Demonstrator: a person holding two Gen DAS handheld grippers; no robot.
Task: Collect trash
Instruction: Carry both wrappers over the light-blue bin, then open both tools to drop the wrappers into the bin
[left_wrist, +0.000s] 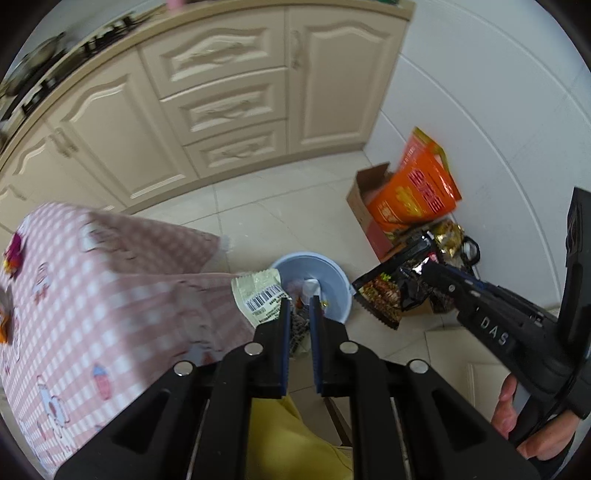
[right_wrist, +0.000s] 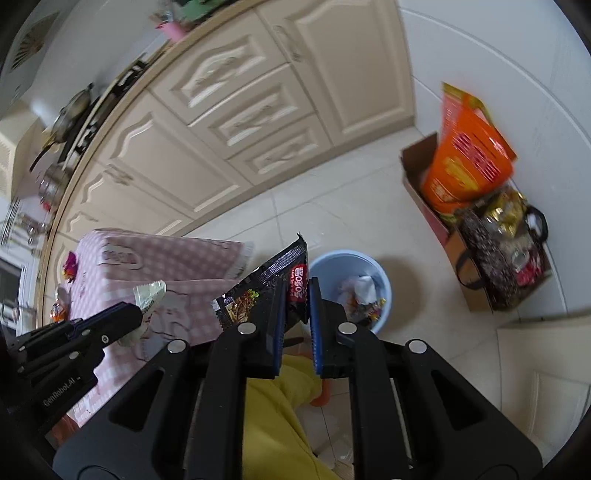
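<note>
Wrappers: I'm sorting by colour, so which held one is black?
The black snack wrapper in the right gripper; the left gripper holds a pale green barcoded wrapper.

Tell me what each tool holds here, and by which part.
Left tool pinches the pale barcode wrapper by its lower edge. Right tool grips the black snack packet by one end.

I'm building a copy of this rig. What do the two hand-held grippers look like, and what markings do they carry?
Both are matte black plastic. The left hand-held gripper and right hand-held gripper each have two flat parallel fingers lined with ribbed blue pads, plus angled linkage arms pinned by round silver bolts. Seen from the other camera, the right body reads "DAS", the left "GenRobot.AI". No cables are visible.
</note>
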